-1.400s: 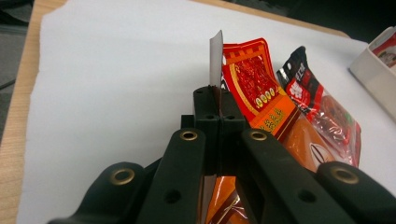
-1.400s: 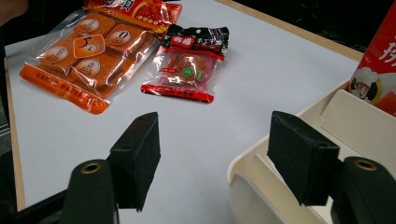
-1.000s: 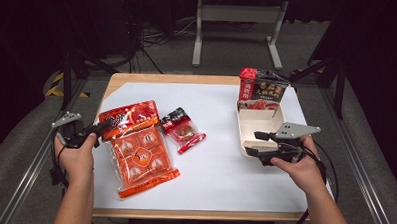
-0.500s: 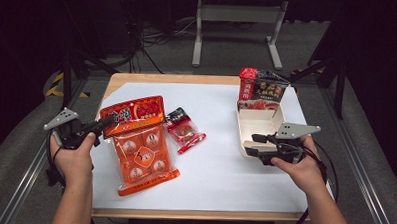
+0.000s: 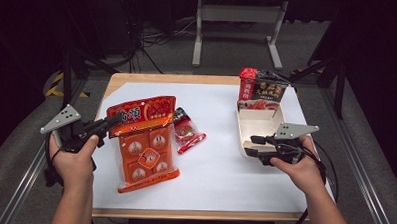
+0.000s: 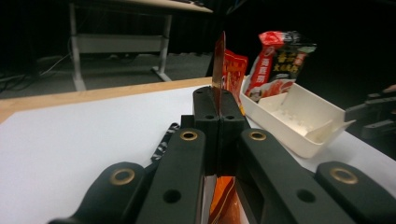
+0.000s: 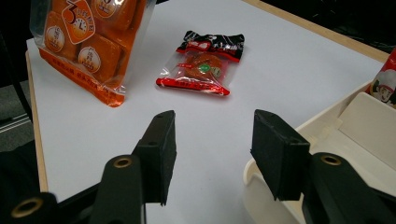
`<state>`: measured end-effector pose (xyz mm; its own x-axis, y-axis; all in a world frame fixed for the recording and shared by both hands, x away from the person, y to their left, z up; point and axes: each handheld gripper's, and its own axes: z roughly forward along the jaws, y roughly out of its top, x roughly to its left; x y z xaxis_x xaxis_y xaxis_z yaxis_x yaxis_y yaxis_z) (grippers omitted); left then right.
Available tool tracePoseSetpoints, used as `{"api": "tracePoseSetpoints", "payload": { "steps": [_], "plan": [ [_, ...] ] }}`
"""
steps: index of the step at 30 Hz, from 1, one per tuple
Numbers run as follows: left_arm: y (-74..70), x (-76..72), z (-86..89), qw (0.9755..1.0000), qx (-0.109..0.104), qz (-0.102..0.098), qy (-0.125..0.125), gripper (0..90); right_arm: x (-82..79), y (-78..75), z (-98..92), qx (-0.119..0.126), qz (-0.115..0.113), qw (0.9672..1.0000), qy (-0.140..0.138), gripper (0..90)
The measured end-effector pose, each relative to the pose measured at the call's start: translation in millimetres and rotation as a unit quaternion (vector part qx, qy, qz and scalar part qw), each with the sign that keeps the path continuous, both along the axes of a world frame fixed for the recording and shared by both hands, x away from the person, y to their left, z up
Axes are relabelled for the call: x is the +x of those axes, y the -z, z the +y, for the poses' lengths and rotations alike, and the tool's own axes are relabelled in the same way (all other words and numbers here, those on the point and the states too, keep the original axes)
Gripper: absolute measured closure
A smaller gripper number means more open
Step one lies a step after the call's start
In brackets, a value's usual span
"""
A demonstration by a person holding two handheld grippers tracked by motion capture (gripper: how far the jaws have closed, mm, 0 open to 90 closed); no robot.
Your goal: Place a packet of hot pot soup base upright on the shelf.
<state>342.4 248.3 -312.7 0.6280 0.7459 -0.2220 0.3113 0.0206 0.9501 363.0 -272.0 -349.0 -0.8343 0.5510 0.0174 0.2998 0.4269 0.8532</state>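
Orange plastic snack pack (image 5: 144, 140) hangs tilted from left gripper (image 5: 109, 123), jaws clamped on its top edge; right gripper (image 5: 253, 146) jaws apart, just closing on nothing, beside white plastic tray (image 5: 246, 124)

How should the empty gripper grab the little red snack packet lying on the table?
Best by its flat sealed end. The little packet lies flat on the table, so the right gripper, jaws open, could come from above and pinch that thin edge, not the bulgy middle.
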Motion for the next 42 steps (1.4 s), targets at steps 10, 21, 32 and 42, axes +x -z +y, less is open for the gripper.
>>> {"api": "tracePoseSetpoints", "payload": {
  "steps": [10,21,32,42],
  "plan": [
    [-20.8,-17.4,-19.9,0.9982,0.019,-0.039,0.042,90.0,-1.8,-4.2,12.6,0.002,-0.003,0.9999,-0.016,50.1],
    [-35.9,-30.6,-41.2,0.9934,0.028,-0.072,0.085,90.0,-3.2,-9.1,18.5,0.016,-0.003,0.9996,-0.025,49.5],
    [-44.7,-32.2,-50.1,0.9904,0.036,-0.089,0.099,90.0,-2.8,-12.9,30.4,0.026,-0.010,0.9989,-0.037,45.0],
    [-50.7,-32.7,-60.5,0.9869,0.028,-0.097,0.126,90.0,-0.8,-12.4,52.7,0.045,-0.031,0.9971,-0.054,33.4]
  ]
}}
